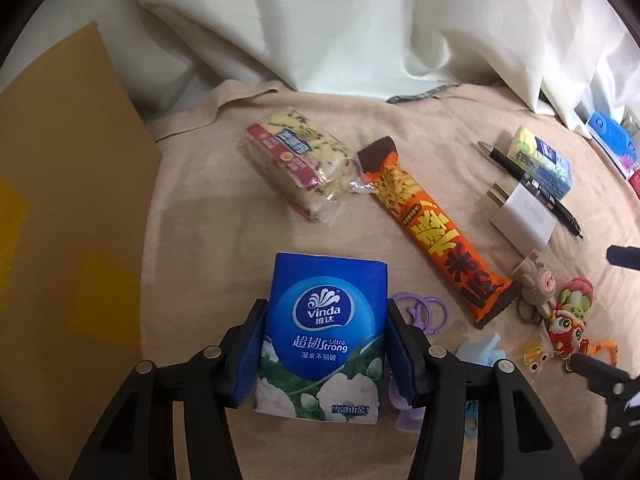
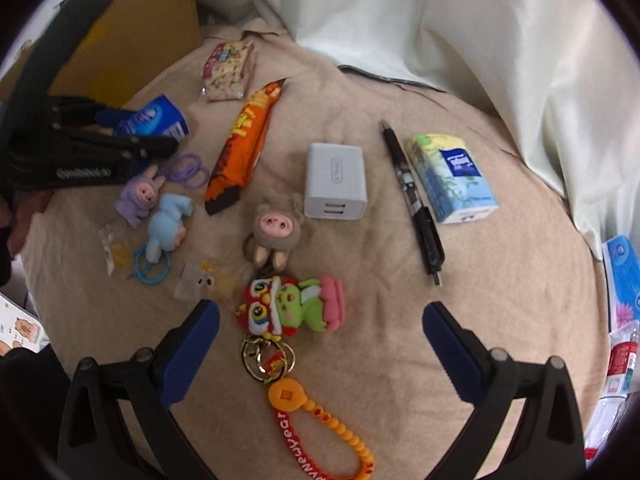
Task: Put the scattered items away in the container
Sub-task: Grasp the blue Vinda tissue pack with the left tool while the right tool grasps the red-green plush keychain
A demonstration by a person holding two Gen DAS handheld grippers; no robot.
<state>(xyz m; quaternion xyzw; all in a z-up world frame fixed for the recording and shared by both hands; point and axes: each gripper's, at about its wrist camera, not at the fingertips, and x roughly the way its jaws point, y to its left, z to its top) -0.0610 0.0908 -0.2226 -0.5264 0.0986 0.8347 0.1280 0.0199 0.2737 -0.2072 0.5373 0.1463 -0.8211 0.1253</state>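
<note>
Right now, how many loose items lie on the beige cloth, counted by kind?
Tissue packs: 2, blue held by the left gripper, green
Snack packs: 2
Plush toys: 3
Lion keychain: 1
Charger: 1
Pen: 1
Small clear bags: 2
Total: 12

both wrist fisheyes look steeply down, close over the beige blanket [image 1: 200, 220]. they share the orange snack bar [image 1: 440, 236] [image 2: 244, 140], at 2 o'clock left, 11 o'clock right.

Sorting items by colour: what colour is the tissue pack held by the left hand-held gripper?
Blue tissue pack with white flowers; clearest in the left wrist view.
</note>
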